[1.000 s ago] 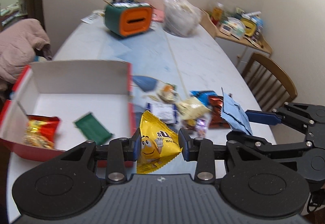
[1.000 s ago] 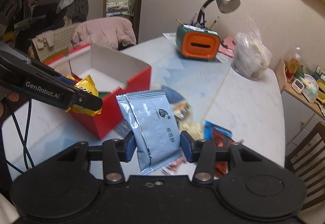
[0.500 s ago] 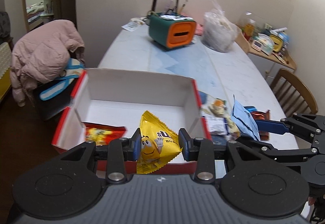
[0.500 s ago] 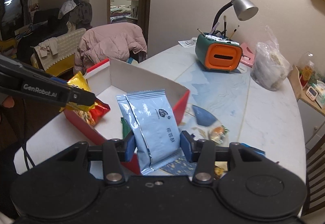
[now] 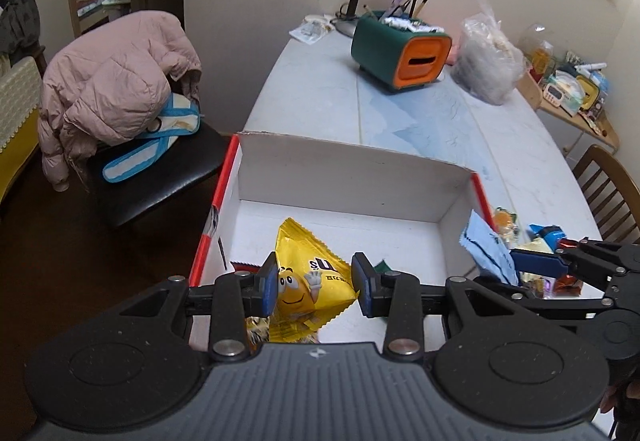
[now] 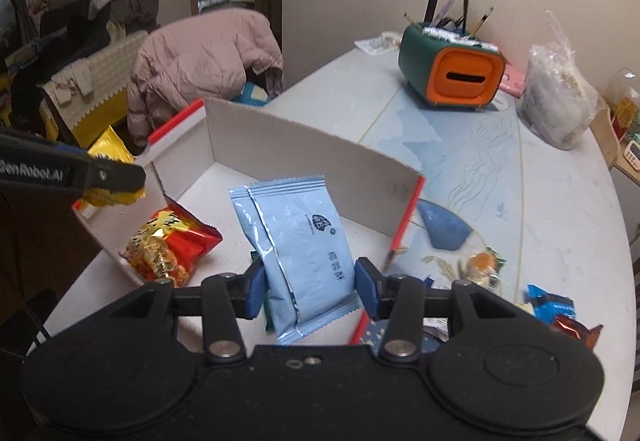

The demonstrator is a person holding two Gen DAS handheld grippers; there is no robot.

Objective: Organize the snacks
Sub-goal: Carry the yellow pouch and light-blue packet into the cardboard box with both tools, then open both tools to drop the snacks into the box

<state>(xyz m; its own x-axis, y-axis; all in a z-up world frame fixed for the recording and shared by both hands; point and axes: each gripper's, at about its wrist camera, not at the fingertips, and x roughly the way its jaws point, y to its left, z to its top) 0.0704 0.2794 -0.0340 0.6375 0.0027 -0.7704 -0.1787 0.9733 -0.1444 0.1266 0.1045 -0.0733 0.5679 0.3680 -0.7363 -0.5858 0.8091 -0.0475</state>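
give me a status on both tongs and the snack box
Left tongs shut on yellow candy bag. Right tongs shut on light blue packet. Both over the open red box; red snack bag already inside. Nothing blocking.

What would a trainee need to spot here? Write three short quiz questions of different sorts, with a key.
1. True or false: the left gripper has its jaws closed on the yellow candy packet.
2. What does the right gripper hold? A) a green wrapper B) the light blue packet C) nothing
3. Fill in: the red and gold snack bag lies inside the ____.

Key: 1 true. 2 B. 3 the red box, white inside, on the table.
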